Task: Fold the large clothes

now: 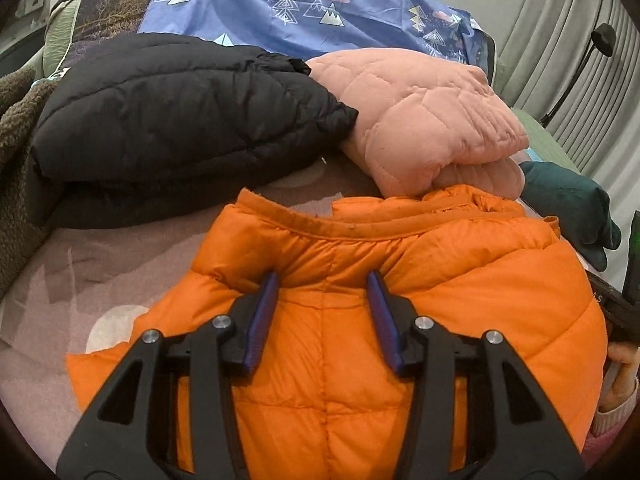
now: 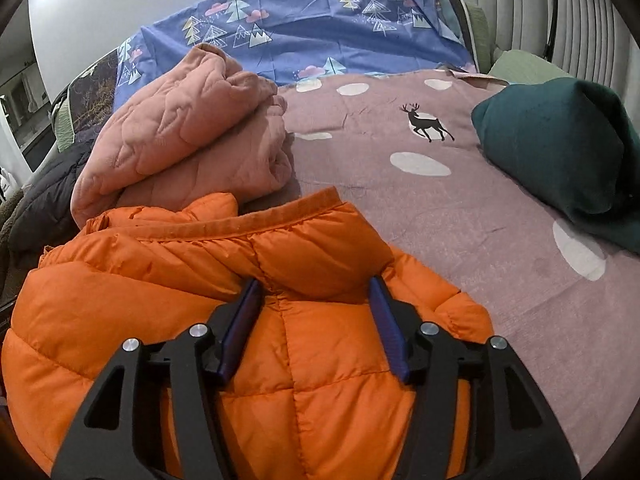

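Left wrist view: the left gripper (image 1: 323, 280) hangs over the orange puffer jacket (image 1: 360, 300), which fills the lower centre of the frame on the mauve bedspread (image 1: 72, 280). Its blue-padded fingers (image 1: 262, 320) stand apart on either side of a quilted panel just below the collar; the padding swells up between them, but the pads do not appear to pinch it, so the tongs read as released. At upper left lies a folded black puffer jacket (image 1: 160, 120), and beside it at upper centre a folded pink quilted garment (image 1: 432, 120), both apparently set aside as finished work. A blue tree-print sheet (image 1: 300, 4) crosses the top. At the right edge a dark green cloth (image 1: 568, 204) shows, with a hand and pale cuff (image 1: 620, 380) below it.

Right wrist view: the right gripper (image 2: 316, 284) is poised over the same orange jacket, here at lower left, its jaws likewise parted across a seam under the collar, nothing clamped. The pink garment sits at upper left, touching the jacket's collar edge. The bedspread, with pale ovals and a deer silhouette (image 2: 428, 120), stretches to the right, the green cloth at its far edge. Both tools aim at the shoulders, seemingly to take matching holds for a fold.
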Motion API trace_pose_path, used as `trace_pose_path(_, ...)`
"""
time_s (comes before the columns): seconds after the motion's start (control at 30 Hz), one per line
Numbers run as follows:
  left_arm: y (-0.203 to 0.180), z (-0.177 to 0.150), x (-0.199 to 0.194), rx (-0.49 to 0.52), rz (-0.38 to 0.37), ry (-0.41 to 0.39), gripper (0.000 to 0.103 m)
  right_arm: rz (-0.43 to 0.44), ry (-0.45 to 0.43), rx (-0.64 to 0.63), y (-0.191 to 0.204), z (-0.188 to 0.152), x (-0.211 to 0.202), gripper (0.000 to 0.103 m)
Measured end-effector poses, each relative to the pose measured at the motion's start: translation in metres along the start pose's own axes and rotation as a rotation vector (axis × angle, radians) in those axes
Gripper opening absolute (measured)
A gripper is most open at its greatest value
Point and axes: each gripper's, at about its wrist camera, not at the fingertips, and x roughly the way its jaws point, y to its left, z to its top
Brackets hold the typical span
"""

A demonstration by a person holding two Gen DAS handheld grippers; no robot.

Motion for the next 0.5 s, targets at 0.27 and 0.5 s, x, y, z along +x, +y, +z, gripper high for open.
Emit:
trace_pose_path(0.27, -0.01, 0.019, -0.053, -0.007, 0.005, -0.114, 0.054, -0.03, -0.109, -0.037, 0.018, 0.016, -0.056, 0.073)
trace_pose_path(0.5, -0.067, 0.036, -0.014, 0.122, 0.079, -0.04, 0.072, -0.04, 0.034, -0.131, 0.067, 0.019, -0.006, 0.083)
